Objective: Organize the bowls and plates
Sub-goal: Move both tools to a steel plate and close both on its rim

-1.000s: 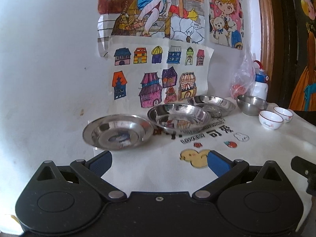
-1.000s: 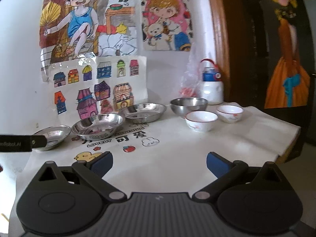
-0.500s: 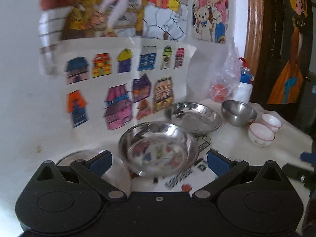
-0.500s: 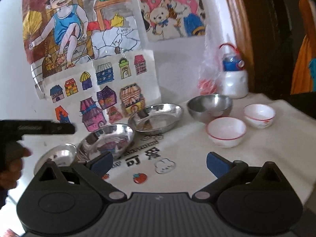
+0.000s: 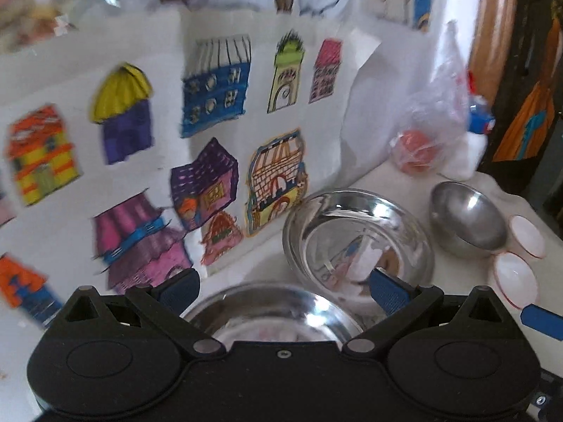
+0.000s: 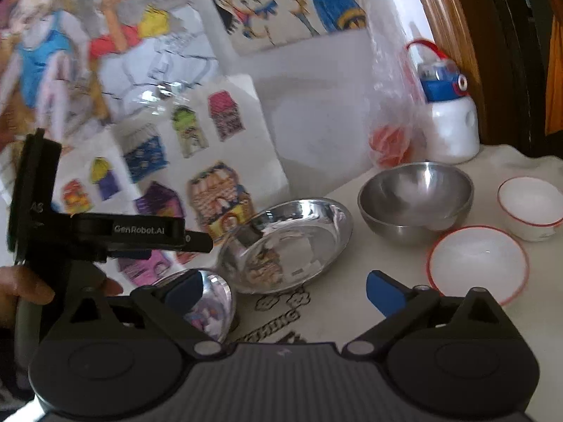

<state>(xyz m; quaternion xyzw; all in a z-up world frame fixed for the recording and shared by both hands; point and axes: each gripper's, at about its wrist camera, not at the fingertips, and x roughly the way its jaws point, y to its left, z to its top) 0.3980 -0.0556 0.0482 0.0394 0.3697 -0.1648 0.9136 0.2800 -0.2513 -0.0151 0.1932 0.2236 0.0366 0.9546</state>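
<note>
My left gripper (image 5: 285, 290) is spread wide, nothing held, w/ a steel plate (image 5: 278, 316) right below it. A 2nd steel plate (image 5: 359, 242) sits just behind, near the steel bowl (image 5: 468, 223) and two white bowls (image 5: 515, 279). My right gripper (image 6: 285, 290) is also spread, empty, above the tablecloth (image 6: 337, 309).

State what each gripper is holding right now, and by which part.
Nothing. The left gripper is open above a steel plate; the right gripper is open over the tablecloth.
</note>
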